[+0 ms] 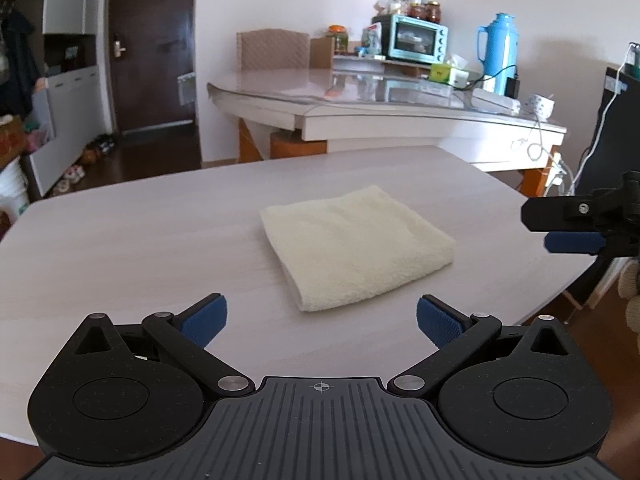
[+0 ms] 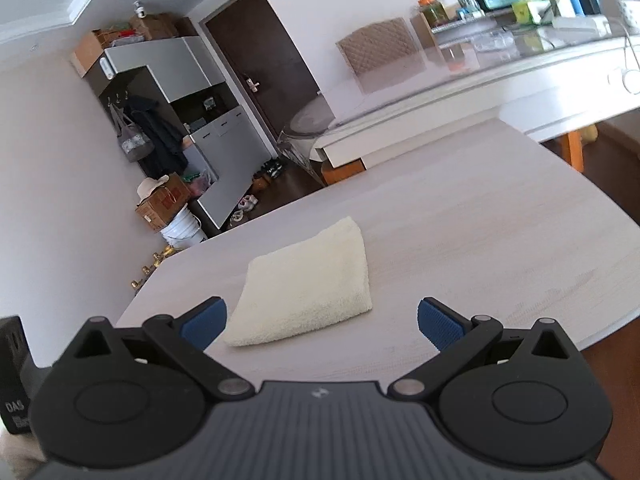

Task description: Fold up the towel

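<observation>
A cream towel (image 1: 352,246) lies folded into a compact rectangle on the pale wooden table (image 1: 120,248). My left gripper (image 1: 322,322) is open and empty, hovering just in front of the towel's near corner. In the right wrist view the same towel (image 2: 308,284) lies ahead and slightly left of my right gripper (image 2: 322,324), which is open and empty above the table (image 2: 480,240). The right gripper also shows at the right edge of the left wrist view (image 1: 576,228), to the right of the towel and apart from it.
A second table (image 1: 400,108) stands behind, carrying a teal toaster oven (image 1: 416,38), a blue thermos (image 1: 498,54), jars and cables. A chair back (image 1: 274,50) stands beside it. A dark door (image 1: 152,44), cabinets and shoes are at the far left.
</observation>
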{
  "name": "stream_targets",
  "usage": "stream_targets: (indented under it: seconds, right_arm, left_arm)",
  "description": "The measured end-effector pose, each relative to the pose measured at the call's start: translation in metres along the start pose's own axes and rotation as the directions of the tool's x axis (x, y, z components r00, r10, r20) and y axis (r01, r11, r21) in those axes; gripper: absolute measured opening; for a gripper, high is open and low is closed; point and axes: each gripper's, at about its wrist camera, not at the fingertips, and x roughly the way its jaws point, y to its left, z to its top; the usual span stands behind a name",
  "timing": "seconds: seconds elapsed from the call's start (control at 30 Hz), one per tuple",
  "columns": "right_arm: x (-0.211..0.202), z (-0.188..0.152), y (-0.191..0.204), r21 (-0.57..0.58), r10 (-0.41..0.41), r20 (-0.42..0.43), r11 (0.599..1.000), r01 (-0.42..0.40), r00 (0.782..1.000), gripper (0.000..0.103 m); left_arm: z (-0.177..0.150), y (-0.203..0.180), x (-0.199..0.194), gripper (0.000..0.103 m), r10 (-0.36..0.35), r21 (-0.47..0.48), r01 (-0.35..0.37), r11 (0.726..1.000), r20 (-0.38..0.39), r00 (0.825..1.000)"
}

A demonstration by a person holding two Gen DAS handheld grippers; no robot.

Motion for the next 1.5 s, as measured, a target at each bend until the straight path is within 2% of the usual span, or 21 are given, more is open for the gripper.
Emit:
stream_targets:
  seconds: [0.17, 0.43, 0.67, 1.17, 1.5]
  right_arm:
    - [0.001, -0.003, 0.011, -0.088, -0.063, 0.017, 0.994, 0.064, 0.998, 0.103]
    - [0.004, -0.006, 0.025, -0.16, -0.115, -0.007, 0.981, 0.112, 0.993, 0.103]
    - [0.01, -0.003, 0.044, -0.281, -0.179, -0.005, 0.944, 0.171, 0.984, 0.103]
    - [0.008, -0.002, 0.039, -0.278, -0.179, -0.05, 0.947, 0.158, 0.983, 0.103]
    - [0.013, -0.008, 0.036, -0.29, -0.172, -0.081, 0.946, 0.142, 0.982, 0.103]
  left_arm:
    - [0.001, 0.003, 0.002, 0.103, 0.006, -0.009, -0.006, 1.0, -0.001, 1.0]
    - [0.0, 0.005, 0.007, 0.103, 0.028, -0.011, -0.028, 1.0, 0.007, 1.0]
    - [0.003, 0.003, 0.01, 0.103, 0.007, -0.006, -0.007, 1.0, -0.019, 1.0]
    - [0.005, 0.004, 0.005, 0.103, 0.021, -0.012, -0.022, 1.0, -0.016, 1.0]
    - [0.001, 0.009, 0.006, 0.103, 0.021, -0.033, -0.023, 0.999, -0.047, 0.999]
